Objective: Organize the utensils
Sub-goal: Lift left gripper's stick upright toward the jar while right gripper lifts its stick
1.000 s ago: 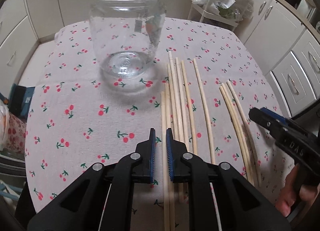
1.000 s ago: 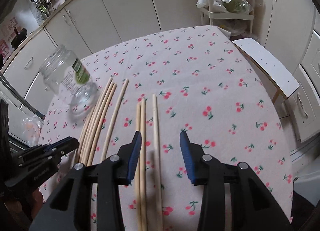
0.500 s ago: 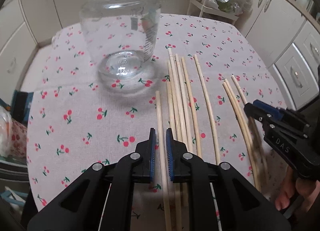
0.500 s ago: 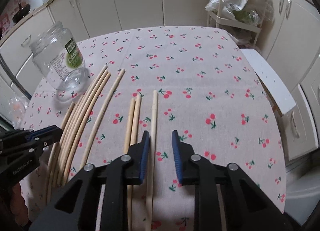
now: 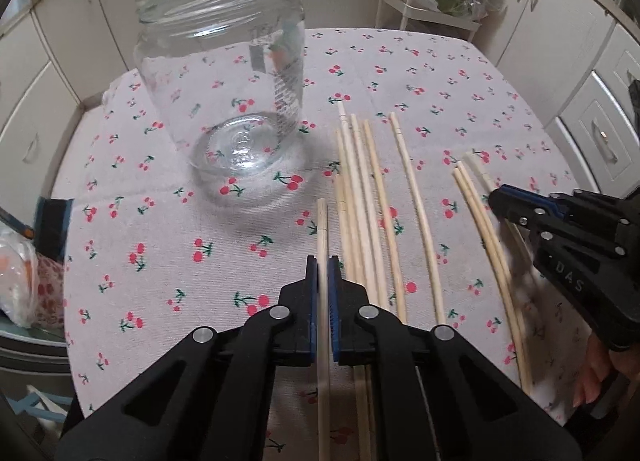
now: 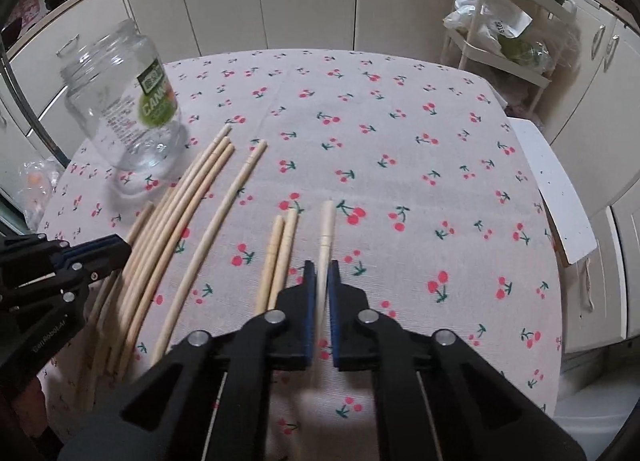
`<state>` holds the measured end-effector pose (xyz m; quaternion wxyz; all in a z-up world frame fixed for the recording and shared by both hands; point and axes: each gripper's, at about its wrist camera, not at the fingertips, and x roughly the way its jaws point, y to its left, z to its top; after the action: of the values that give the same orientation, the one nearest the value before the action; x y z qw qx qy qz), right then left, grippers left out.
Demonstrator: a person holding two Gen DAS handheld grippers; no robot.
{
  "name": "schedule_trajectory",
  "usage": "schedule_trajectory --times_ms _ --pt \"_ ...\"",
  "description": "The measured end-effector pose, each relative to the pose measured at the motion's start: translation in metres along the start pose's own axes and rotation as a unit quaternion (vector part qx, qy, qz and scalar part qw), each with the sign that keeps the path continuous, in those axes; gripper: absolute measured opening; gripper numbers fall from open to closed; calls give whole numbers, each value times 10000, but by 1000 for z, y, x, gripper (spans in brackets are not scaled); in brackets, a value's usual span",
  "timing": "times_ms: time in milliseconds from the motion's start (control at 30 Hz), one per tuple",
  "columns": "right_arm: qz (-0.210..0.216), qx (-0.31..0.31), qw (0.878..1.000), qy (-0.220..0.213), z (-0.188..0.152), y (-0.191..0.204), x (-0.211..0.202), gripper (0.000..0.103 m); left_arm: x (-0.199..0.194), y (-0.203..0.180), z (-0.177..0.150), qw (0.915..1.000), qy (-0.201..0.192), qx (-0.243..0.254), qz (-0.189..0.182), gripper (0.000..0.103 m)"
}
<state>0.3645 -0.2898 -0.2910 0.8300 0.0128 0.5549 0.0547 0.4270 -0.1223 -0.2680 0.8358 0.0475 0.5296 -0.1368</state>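
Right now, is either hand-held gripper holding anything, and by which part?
Each holds one chopstick partway along its shaft: left hand-held gripper on the leftmost chopstick, right hand-held gripper on the rightmost chopstick.

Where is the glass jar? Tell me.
In the left wrist view the glass jar stands upright on the cherry tablecloth, left of the chopsticks.

A table covered in cherry-print cloth [image 5: 160, 261] carries a glass jar [image 5: 224, 101] ahead-left of the left jaws and loose chopsticks [image 5: 376, 197] to their right.
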Motion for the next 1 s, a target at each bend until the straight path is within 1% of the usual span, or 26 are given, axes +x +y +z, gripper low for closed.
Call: schedule_trajectory --times_ms 67,133,233,300,367,467,567,667,767,867,1000 --pt "276 344 9990 -57 -1 -8 -5 6 -4 5 -1 9999 -15 -90 -145 5" --pt "558 702 9957 -242 -2 -16 -17 6 -14 12 -3 9995 -145 -162 -238 5" --pt "1114 1267 9825 -785 -5 -25 -43 6 -39 23 -7 9970 -522 -322 -468 5" --pt "1324 1453 9733 -1187 -6 -24 -60 6 -56 29 -8 9950 -781 -389 -484 5" --pt "1444 1517 9651 -1574 -5 -19 -78 6 -73 34 -7 9921 -1021 -473 -559 5" --pt "1513 1568 9534 -2087 -2 -11 -105 6 -108 38 -5 9834 -1644 -509 -572 5" --pt "1531 1557 9420 -2547 6 -3 -130 6 -133 42 1 9745 -2101 -569 -547 5" --pt "1578 1519 9336 -2837 18 2 -147 6 -155 51 15 9611 -2590 -730 -618 5" --pt "1623 1462 9275 -3035 30 11 -154 6 -166 54 25 9520 -2895 -768 -626 5" --pt "1685 1417 9228 -3163 44 18 -154 6 -171 63 43 9424 -3162 -868 -659 5" --pt "1732 1375 9171 -3316 59 23 -152 6 -176 70 72 9323 -3430 -955 -630 5"
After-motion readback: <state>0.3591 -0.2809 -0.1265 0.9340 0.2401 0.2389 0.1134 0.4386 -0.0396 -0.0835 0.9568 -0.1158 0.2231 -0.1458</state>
